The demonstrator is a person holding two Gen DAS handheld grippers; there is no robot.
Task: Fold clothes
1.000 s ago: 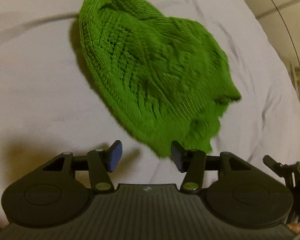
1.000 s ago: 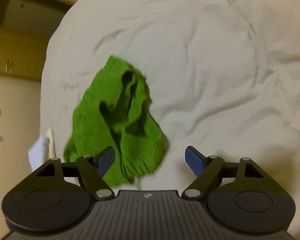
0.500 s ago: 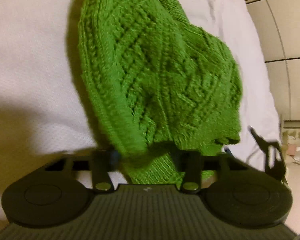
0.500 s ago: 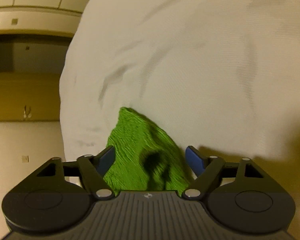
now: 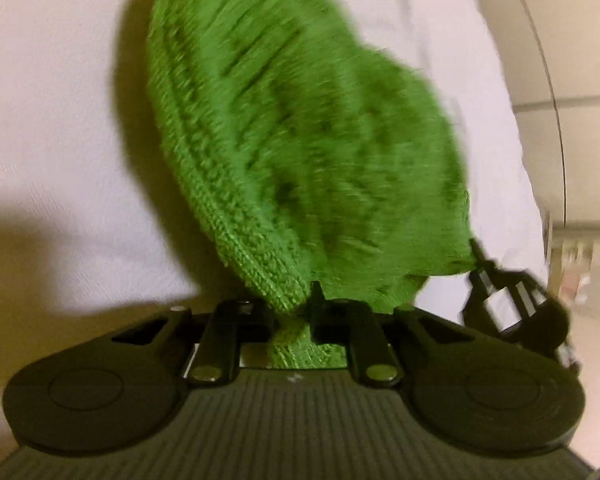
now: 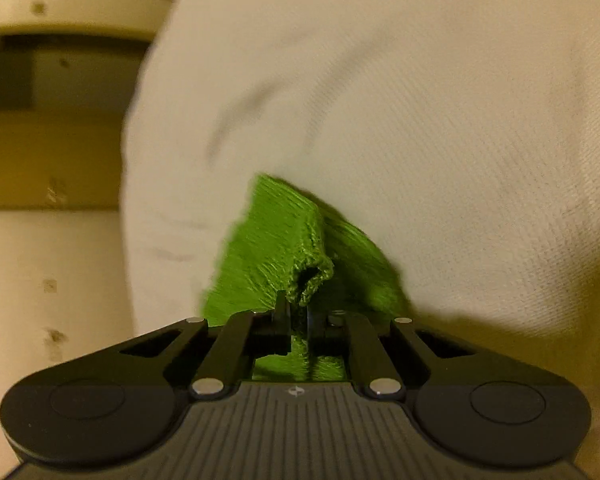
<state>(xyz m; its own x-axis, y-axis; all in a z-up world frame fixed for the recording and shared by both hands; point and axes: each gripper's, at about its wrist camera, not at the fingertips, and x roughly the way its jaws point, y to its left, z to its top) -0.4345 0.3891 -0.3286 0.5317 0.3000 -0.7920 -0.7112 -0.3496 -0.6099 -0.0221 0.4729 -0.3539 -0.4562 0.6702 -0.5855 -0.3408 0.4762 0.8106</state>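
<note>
Two views, each looking forward along a hand-held tool, both close above a white sheet (image 5: 52, 120) that covers a soft surface, probably a bed.

In the left wrist view, a bright green knit (image 5: 300, 140) fills the middle of the picture. It is chunky and ribbed, with a thick rolled edge running down its left side, and it is partly blurred. It rises from the bottom centre toward the top, and casts a dark shadow on the sheet to its left. The left tool (image 5: 296, 316) has just been closing and its jaws now pinch the knit's lower edge: a strip of green passes between them and shows again just behind them, against the tool's body. At the right edge of this view, the other tool's black frame touches the knit's lower right corner. Beyond the sheet's edge on the right is a pale panelled wall.

In the right wrist view, the right tool (image 6: 298, 316) has also just closed. Its jaws stand nearly together, clamped on a thin fold of the knit (image 6: 268, 248). A small puckered, tube-like opening of knit sits just above the jaws. The rest lies bunched on the sheet (image 6: 420, 120) directly ahead. To the left, past the sheet's edge, are dim yellowish walls.
</note>
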